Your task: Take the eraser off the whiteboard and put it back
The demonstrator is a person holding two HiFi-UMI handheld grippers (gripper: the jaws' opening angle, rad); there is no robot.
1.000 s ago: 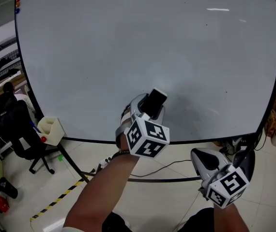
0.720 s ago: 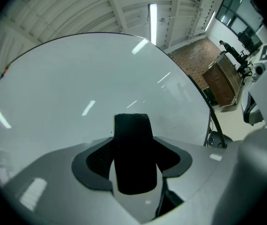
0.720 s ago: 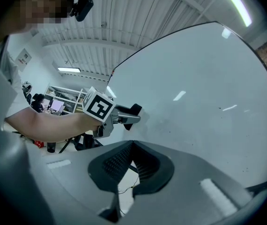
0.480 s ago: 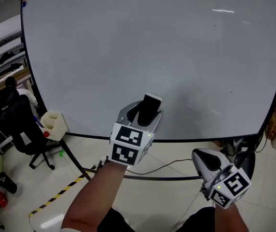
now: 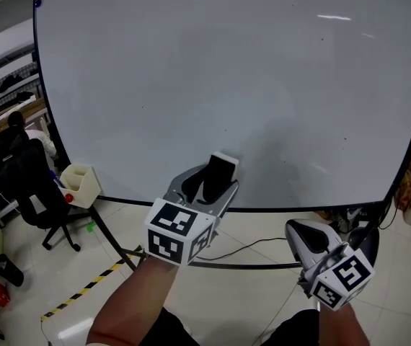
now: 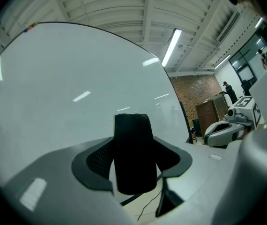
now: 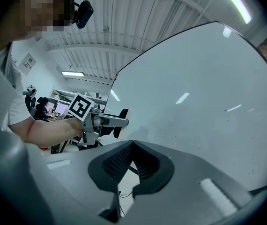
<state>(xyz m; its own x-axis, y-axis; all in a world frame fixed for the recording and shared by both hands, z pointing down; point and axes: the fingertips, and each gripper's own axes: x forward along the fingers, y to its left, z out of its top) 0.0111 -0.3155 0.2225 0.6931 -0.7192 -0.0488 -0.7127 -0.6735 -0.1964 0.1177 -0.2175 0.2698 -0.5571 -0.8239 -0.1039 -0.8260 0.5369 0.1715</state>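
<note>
Inspection of the tool: the left gripper point(image 6: 136, 165) has its jaws spread wide and pinching the eraser point(image 6: 132, 135) across its two long sides, the ribbed pads bearing on both flanks. The dark felt face is turned back toward that gripper's camera. The eraser point(image 5: 220, 173) is held in front of the lower middle of the whiteboard point(image 5: 227, 71), just above the board's bottom edge point(image 5: 277, 210). From the right gripper view it appears to stand slightly clear of the surface, though we cannot confirm a gap. The right gripper point(image 7: 132, 161) has its jaws pressed together with nothing between them, and it hangs low and well apart to the right point(image 5: 303, 240). We judge the eraser light, with a soft, compressible felt face and a stiff, smooth white back that could slip under a loose pinch. The present grip across the hard sides, near mid-length, is the sound one and leaves the flat face free to meet the board squarely. Open room is ample, since the board is bare above and to both sides. Hazards are the bottom edge close below, the white holder point(image 5: 79, 186) at the lower left, and the cable point(image 5: 249, 247) on the floor beneath
</note>
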